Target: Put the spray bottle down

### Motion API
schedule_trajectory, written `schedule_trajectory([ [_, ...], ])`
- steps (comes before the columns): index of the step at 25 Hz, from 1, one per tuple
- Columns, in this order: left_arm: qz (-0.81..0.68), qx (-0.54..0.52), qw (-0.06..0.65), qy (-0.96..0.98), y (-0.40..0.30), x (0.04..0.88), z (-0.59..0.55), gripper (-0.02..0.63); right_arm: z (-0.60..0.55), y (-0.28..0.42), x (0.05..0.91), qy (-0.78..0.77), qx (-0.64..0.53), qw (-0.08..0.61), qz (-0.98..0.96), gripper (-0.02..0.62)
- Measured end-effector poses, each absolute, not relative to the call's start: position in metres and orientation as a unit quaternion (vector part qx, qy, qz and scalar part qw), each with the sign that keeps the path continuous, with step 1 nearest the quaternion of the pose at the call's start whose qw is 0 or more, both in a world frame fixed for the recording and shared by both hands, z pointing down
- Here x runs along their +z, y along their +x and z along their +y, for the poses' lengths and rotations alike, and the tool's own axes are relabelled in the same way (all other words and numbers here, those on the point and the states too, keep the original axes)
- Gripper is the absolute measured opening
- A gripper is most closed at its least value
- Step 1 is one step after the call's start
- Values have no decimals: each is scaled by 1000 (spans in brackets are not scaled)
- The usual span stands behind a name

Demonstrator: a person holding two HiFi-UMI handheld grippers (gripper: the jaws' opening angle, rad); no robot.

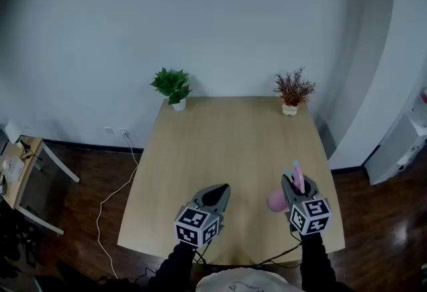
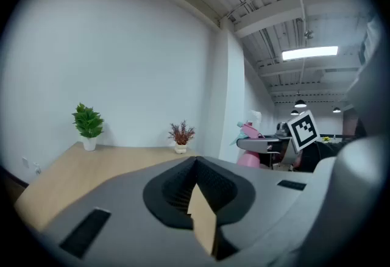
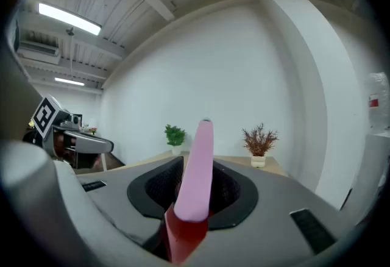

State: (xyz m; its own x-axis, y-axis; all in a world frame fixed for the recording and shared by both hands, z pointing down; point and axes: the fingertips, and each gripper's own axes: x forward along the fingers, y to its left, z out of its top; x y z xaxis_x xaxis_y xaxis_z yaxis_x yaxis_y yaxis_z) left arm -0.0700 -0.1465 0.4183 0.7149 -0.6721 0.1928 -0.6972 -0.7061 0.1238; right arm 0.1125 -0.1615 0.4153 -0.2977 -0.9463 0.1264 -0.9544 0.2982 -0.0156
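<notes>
Pale wooden counter [image 1: 227, 144] by a white wall, with a green plant [image 1: 172, 86] and a reddish plant [image 1: 292, 89] at its far corners. Over its near edge, roughly level, my left fingers [image 1: 222, 189] are closed and empty. My right fingers [image 1: 289, 184] clamp the pink spray bottle [image 1: 277, 201].

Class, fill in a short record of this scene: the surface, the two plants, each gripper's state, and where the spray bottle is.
Surface: wooden table
Far left corner: green potted plant
Far right corner: reddish potted plant
Left gripper: jaws together, holding nothing
Right gripper: shut on the pink spray bottle
Bottle position: near right part of the table, in the gripper; contact with the tabletop cannot be told
</notes>
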Motion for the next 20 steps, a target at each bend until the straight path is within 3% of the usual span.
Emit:
schedule_trajectory([
  [20, -310, 121, 106, 937, 82, 477, -207, 18, -414, 362, 483, 697, -3, 119, -707, 92],
])
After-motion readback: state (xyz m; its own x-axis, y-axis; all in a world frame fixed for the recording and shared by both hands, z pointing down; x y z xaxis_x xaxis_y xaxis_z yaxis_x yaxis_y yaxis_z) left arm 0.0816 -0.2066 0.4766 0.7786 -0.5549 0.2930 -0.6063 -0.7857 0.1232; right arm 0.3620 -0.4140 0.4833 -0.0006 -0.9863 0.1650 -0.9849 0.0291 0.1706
